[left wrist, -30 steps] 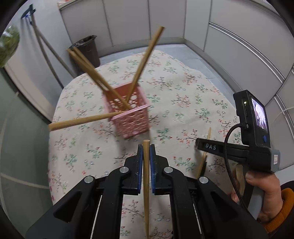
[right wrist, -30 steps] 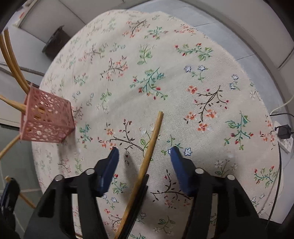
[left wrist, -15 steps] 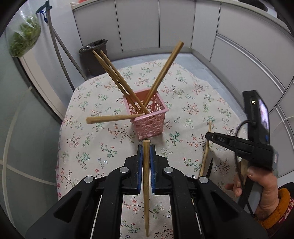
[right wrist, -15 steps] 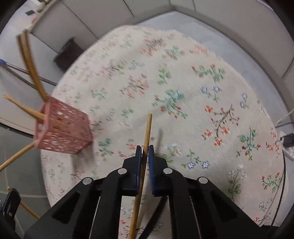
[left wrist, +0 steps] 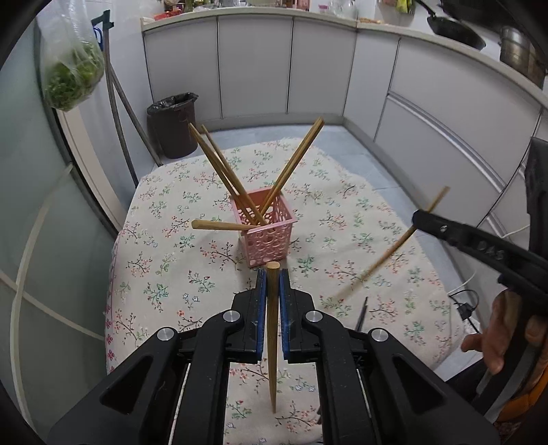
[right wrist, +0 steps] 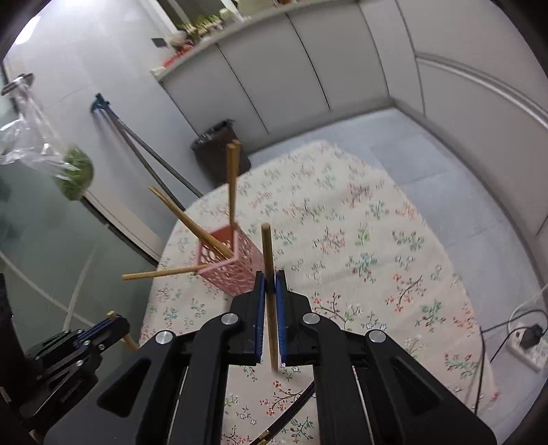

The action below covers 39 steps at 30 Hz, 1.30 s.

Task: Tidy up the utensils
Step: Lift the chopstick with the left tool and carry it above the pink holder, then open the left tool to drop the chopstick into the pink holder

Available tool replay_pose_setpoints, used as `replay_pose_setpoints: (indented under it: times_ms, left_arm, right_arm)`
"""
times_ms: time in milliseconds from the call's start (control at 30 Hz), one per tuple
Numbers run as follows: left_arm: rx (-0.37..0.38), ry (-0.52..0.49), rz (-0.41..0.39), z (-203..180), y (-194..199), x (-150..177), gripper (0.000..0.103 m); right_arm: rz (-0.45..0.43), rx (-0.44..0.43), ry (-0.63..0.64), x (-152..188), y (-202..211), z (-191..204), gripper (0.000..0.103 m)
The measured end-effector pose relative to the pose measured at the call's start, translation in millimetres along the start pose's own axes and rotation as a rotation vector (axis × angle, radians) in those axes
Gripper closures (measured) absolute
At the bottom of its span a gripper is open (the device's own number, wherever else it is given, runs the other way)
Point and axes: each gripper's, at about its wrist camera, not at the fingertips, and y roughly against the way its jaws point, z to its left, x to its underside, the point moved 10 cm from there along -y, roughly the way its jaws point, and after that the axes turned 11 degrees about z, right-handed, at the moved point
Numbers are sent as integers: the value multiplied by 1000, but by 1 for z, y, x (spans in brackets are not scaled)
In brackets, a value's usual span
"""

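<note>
Floral tablecloth; pink basket ahead; both claws clamp chopsticks.

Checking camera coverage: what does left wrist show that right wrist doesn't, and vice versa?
Left wrist only: the person's hand on the right gripper's handle, pans on the counter, and the left gripper shut on its own chopstick.
Right wrist only: the power strip on the floor, and the right gripper clamped on its chopstick close up.
Both: the pink basket holding chopsticks, floral tablecloth, trash bin, hanging bag of greens.
</note>
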Motion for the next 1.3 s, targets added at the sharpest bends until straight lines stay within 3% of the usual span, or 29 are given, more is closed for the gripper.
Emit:
replay_pose_setpoints:
  times_ms: [233,400,667,1033,1300]
  left_arm:
    - [54,23,-72,-8,27,-15,96]
    - [105,47,-145,-13,54,-47,96]
    - [118,89,-312,-9,106,-112,96]
    - [92,210,-424,27,118,-153,96]
    - [55,249,-390,41,81,-168,96]
  right_arm:
    - [-76,-35,3,-22,45,6,97]
    - [-157,-44,19,-57,81,12,97]
    - [-256,-96,33,-100,120,23,97]
    - [-279,-144,45,-137,118,35,97]
    - [-246,-154,50,-139,94,40,97]
